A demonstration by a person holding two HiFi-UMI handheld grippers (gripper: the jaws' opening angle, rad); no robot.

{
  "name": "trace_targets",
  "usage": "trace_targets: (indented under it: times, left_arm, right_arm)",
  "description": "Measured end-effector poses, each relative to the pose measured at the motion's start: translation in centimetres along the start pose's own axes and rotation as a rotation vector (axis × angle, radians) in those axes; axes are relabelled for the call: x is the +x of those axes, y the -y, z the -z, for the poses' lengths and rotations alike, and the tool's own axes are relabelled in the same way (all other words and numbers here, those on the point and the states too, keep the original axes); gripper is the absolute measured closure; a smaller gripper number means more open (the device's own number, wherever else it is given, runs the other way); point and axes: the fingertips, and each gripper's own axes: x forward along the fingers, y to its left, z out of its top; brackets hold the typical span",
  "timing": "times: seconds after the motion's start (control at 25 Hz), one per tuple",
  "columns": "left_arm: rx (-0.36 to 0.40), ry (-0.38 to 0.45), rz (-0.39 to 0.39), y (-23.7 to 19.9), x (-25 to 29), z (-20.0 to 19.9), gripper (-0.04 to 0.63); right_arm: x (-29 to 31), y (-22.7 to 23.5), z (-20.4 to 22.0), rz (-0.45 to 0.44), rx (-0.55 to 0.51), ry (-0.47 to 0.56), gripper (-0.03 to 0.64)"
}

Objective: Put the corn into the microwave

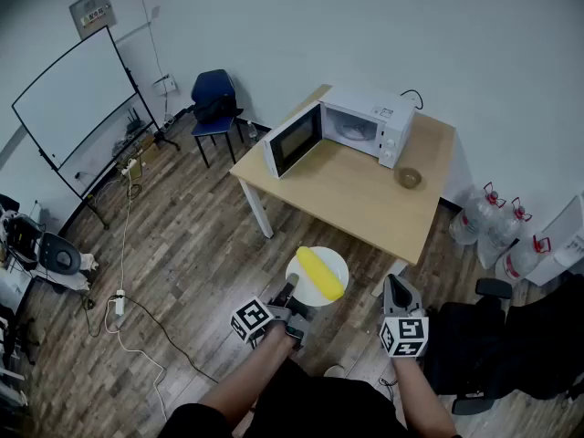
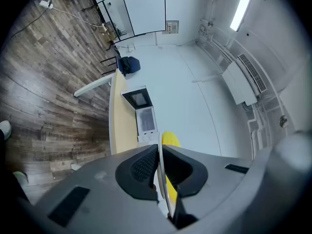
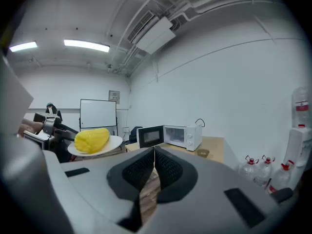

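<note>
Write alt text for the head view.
The left tool grips the rim of a white plate carrying a yellow corn cob, held over the wooden floor short of a table. On it stands a white microwave with its door open. The right tool is shut and empty.

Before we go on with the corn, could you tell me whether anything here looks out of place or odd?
Nothing is spilled or damaged. The microwave has its door open, ready. One thing to watch: the left gripper pinches the white plate only by its rim, with the corn lying loose on it.
</note>
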Motion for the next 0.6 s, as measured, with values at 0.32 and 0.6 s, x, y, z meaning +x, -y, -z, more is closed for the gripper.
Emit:
trace_targets:
  times: [0.32, 0.6]
  left_arm:
    - [-0.011, -0.002, -0.006, -0.3, 0.4, 0.1, 0.572]
    - [-0.015, 0.003, -0.003, -0.6, 1.3, 0.0, 0.572]
  right_arm:
    - [0.6, 0.2, 0.0, -0.011, -0.001, -0.005, 0.555]
    - [1.3, 0.3, 0.0, -0.034, 0.006, 0.012, 0.554]
